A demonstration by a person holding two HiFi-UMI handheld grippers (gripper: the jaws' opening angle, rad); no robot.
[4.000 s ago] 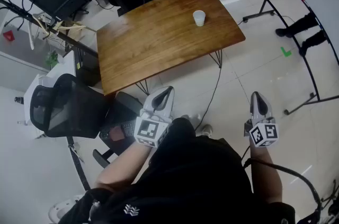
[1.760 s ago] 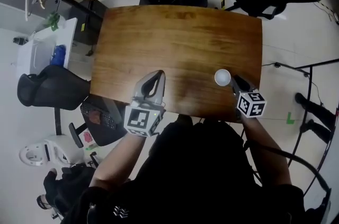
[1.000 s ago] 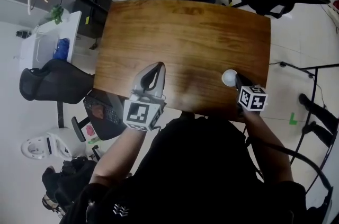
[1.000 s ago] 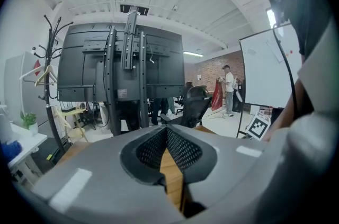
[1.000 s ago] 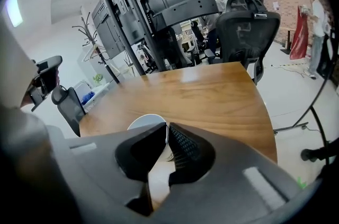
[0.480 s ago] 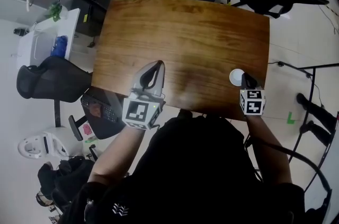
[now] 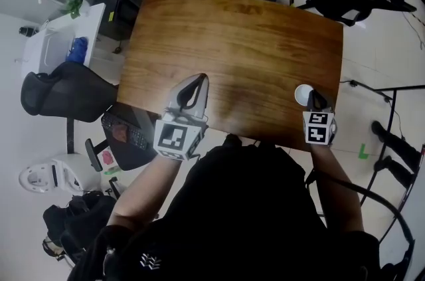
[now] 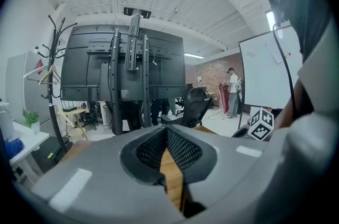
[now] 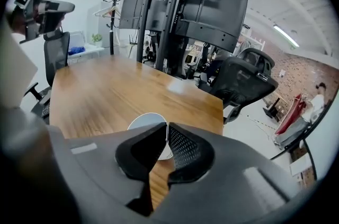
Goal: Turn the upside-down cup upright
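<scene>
White cup [image 7: 303, 94], probably light and thin-walled, can crush easily; right gripper [image 7: 313, 98] jaws pinch its rim wall, lower right. Left gripper [image 7: 196, 82] jaws are closed, empty.

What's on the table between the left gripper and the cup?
Nothing: in the head view, only bare table separates the left gripper and the cup.
</scene>
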